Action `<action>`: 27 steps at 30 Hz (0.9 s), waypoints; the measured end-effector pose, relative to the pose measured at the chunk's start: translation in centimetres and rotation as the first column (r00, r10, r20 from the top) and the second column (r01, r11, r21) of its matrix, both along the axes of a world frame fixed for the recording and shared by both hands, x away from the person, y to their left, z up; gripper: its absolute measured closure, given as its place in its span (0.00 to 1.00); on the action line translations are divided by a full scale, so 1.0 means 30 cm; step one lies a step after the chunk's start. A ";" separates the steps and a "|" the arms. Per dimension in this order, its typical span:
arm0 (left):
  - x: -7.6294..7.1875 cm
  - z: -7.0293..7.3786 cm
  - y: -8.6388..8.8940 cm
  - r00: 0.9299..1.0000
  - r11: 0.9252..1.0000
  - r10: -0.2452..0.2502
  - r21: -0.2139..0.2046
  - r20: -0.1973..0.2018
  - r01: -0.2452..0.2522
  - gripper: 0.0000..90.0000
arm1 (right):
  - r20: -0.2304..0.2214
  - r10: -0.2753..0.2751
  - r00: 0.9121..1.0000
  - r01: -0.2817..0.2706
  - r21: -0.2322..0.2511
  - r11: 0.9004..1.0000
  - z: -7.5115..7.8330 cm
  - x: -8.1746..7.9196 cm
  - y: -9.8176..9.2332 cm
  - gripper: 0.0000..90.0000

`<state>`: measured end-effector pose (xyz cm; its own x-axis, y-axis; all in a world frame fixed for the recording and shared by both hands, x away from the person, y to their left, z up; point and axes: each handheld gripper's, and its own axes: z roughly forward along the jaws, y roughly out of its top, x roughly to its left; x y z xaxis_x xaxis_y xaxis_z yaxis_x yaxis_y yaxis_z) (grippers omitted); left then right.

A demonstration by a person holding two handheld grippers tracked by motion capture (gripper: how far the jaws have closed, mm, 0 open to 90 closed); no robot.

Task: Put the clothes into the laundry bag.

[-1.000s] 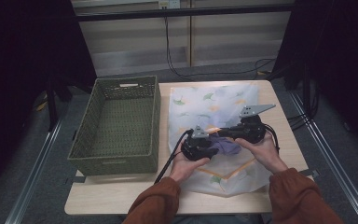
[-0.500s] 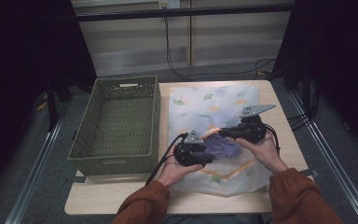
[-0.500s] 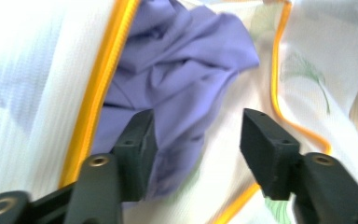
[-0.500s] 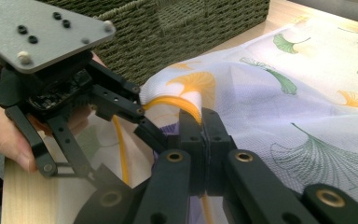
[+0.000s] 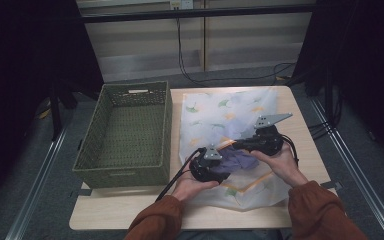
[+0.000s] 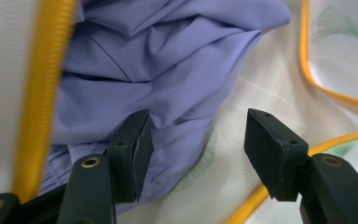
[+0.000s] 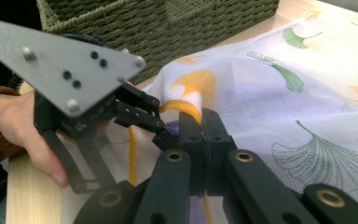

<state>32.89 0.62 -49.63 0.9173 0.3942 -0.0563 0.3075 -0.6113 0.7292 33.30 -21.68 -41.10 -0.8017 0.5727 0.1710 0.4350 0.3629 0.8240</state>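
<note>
A white mesh bag [image 5: 230, 107] printed with ginkgo leaves lies on the table, edged in yellow trim [image 6: 42, 93]. A crumpled purple cloth [image 6: 168, 60] sits in its opening [image 5: 240, 161]. My right gripper [image 7: 201, 121] is shut on the bag's yellow edge [image 7: 182, 106] and holds it raised off the table [image 5: 232, 146]. My left gripper [image 6: 198, 135] reaches in under that edge [image 5: 225, 172]. Its jaws have just been opening. They stand apart over the cloth's hem, and the pads do not press on it.
A green woven basket [image 5: 167, 130] stands left of the bag, and its wall [image 7: 168, 23] lies close behind the grippers. Bare wood [image 5: 115, 210] runs along the near edge. Cables trail from both grippers. Dark floor and rails surround the table.
My left gripper has drawn back a little toward the near edge, and its jaws stand wider. The right gripper has kept its hold and place.
</note>
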 end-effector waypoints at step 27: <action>0.070 0.025 -0.062 0.987 0.985 0.158 -0.066 0.006 -0.157 1.00 | -0.009 0.012 1.000 -0.012 -0.020 1.000 -0.001 -0.020 -0.003 1.00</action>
